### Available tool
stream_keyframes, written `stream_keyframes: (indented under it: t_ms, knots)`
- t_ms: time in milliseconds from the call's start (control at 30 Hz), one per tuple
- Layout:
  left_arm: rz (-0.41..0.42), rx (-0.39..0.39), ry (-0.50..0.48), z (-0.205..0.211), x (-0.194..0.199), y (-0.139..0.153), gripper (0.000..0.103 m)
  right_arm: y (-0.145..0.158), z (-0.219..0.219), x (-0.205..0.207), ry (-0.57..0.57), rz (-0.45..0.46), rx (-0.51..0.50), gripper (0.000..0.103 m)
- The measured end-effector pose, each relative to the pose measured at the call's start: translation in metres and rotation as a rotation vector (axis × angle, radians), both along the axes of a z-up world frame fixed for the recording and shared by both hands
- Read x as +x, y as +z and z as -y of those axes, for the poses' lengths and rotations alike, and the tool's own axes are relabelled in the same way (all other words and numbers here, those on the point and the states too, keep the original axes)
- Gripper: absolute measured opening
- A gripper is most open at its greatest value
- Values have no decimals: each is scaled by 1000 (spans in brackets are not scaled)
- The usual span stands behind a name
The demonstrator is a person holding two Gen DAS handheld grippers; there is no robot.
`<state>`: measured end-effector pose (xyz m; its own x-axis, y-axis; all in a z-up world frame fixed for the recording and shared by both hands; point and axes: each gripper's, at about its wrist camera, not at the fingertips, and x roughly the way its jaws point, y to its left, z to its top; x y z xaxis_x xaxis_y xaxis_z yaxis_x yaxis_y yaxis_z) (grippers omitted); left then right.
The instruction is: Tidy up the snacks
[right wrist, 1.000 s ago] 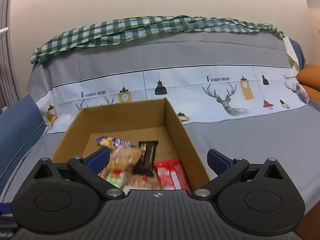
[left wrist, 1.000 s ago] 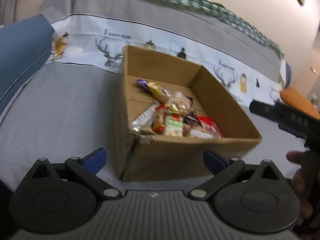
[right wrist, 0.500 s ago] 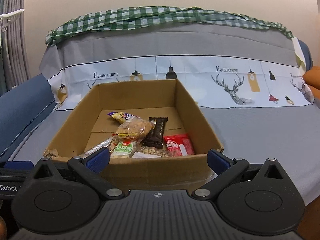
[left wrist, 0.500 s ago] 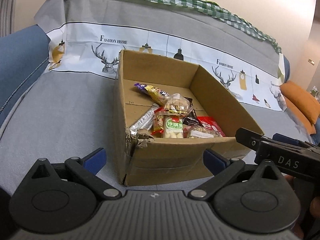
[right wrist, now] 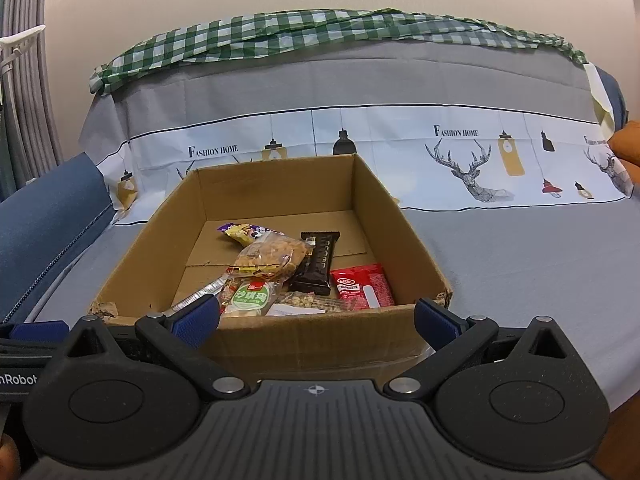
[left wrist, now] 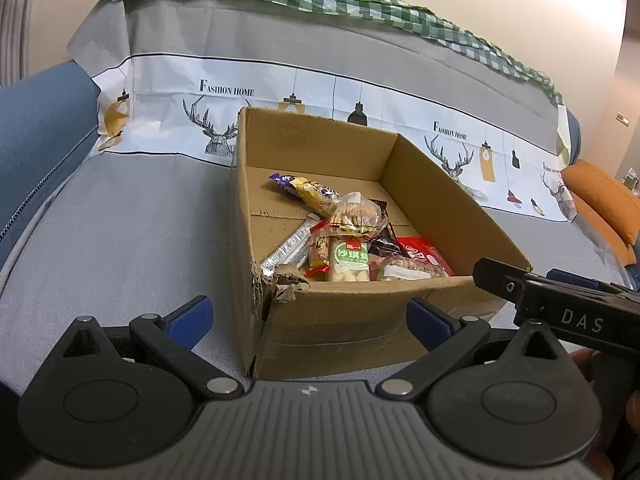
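An open cardboard box [left wrist: 344,320] [right wrist: 304,340] sits on a grey sofa cover. Inside lie several snacks: a green-labelled pack [left wrist: 348,261] [right wrist: 250,298], a clear bag of biscuits [left wrist: 354,212] [right wrist: 272,258], a dark chocolate bar [right wrist: 318,262], a red pack [left wrist: 426,254] [right wrist: 362,285], a silver bar [left wrist: 286,250] and a purple-yellow wrapper [left wrist: 306,189] [right wrist: 242,232]. My left gripper [left wrist: 308,318] is open just before the box's near wall. My right gripper [right wrist: 316,316] is open at that wall too, nothing between its fingers. The right gripper's body [left wrist: 560,304] shows at the right of the left wrist view.
The sofa back carries a printed cover with deer and lamps [right wrist: 472,168] and a green checked cloth [right wrist: 320,32] on top. A blue cushion [left wrist: 36,128] stands at the left, an orange one [left wrist: 604,204] at the right. The box's near left corner is torn [left wrist: 276,284].
Both grippers have drawn back from the box and sunk lower; the right wrist view went from over the snacks to in front of the near wall. The snacks have not moved.
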<state>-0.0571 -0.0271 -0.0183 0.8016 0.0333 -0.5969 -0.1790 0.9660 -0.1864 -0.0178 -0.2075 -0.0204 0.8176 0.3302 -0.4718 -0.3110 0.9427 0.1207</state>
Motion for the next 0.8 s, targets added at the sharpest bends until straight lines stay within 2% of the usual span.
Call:
stream_keyframes:
  t_ms: [800]
  knots:
    - [9,-5,-4,1,2,-1,103,-1,-2,2,1,-5,-6,102]
